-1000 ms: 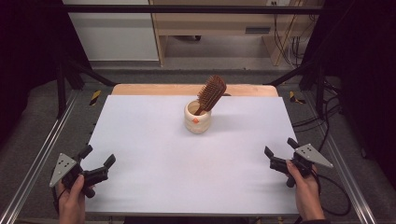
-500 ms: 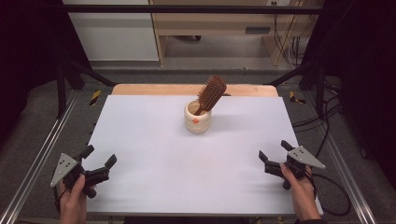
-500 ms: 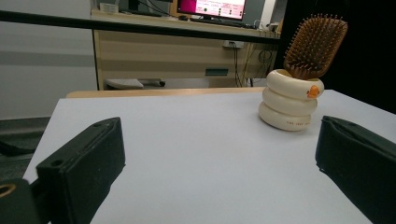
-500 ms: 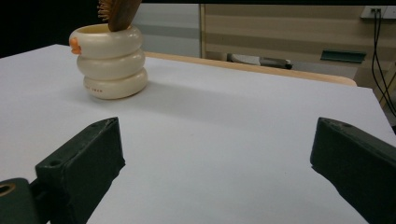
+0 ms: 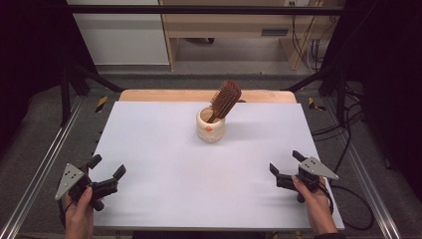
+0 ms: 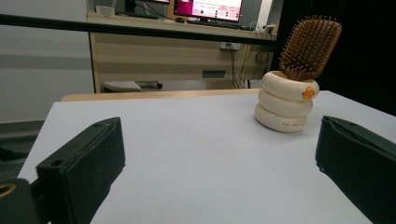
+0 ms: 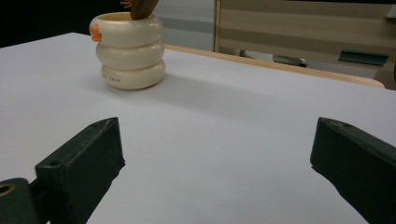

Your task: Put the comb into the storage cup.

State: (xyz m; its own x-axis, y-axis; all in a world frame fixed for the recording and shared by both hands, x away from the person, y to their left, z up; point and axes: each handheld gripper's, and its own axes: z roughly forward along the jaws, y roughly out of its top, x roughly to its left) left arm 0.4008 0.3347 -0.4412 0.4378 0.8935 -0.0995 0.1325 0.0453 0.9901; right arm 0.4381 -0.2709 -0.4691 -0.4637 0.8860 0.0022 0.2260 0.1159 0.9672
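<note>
Both tongs, left (image 5: 106,168) and right (image 5: 284,165), gape released, well apart from the brush cup (image 5: 210,126)

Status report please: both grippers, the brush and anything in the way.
Left hand-held gripper open, empty, near table corner. Right hand-held gripper open, empty. Hairbrush leans head-up in cream holder. White table bare between.

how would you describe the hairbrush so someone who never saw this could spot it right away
Start at the white table and look to its far middle, where a cream holder shaped like three stacked rings stands alone. The wooden hairbrush stands in it handle down, leaning to the right. Its brown bristled paddle head rising above the rim sets it apart from the pale holder.
</note>
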